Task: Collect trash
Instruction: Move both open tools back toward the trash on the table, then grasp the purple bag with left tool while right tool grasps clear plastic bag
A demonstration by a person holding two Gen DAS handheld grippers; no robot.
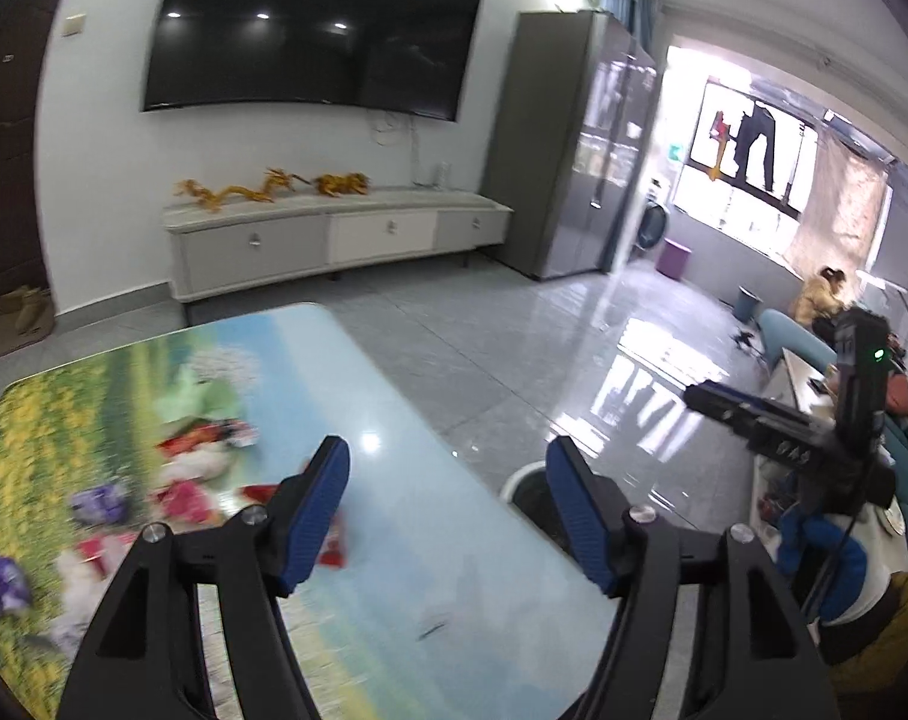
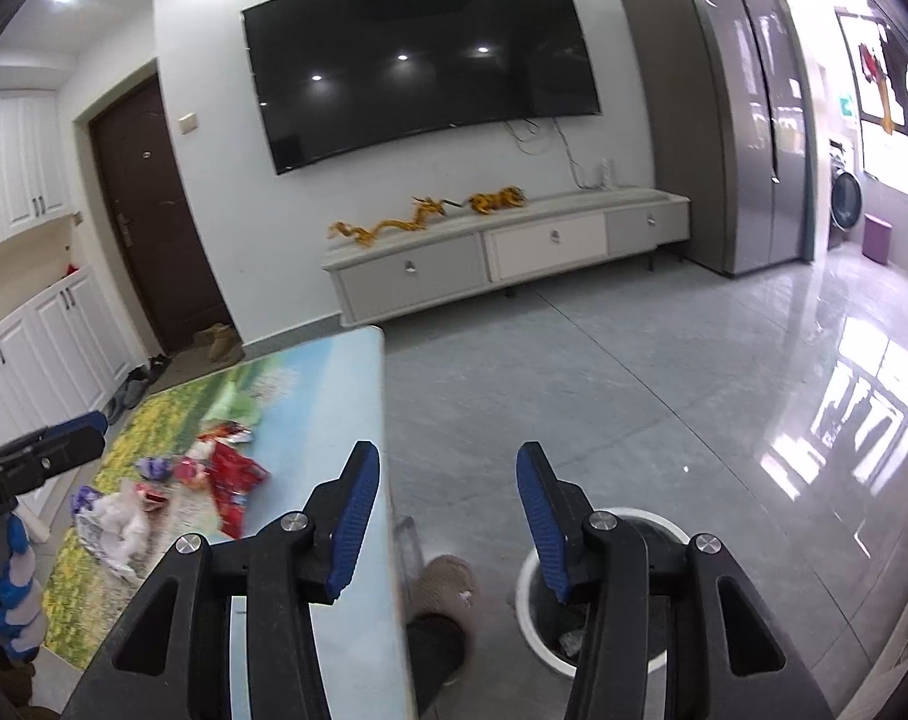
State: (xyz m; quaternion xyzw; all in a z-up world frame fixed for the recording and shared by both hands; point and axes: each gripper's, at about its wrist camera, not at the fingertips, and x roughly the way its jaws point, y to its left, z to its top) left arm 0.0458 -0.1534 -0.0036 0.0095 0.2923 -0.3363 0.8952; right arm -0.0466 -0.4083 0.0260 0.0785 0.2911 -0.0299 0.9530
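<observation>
1. Clearly, neither gripper carries anything: the left gripper (image 1: pixel 447 516) has its blue-padded jaws spread with only tabletop and floor showing between them, and the right gripper (image 2: pixel 447 525) is likewise released, its gap empty.

2. Both tools hang above the near end of the table (image 2: pixel 345 396), tilted down, the right one out past the table's edge over the floor. I judge that this posture suits a pause between pickups rather than a grasp in hand.

3. Trash sits in a loose heap on the flower-printed part of the tabletop, well apart from both sets of jaws: a red snack wrapper (image 2: pixel 234 483), purple wrappers (image 2: pixel 153 468) and crumpled white tissue (image 2: pixel 123 522). Motion blur hides finer detail.

4. The red snack wrapper lies flat, its long axis running from the far middle of the heap toward the near table edge, as the right wrist view shows it.

5. A white-rimmed waste bin (image 2: pixel 529 570) stands on the tiled floor just beside the table's edge, mouth up, with some scraps already inside; probably it is set there so each piece needs only a short carry.

6. Most of the heap remains, so the collecting looks far from finished.
</observation>
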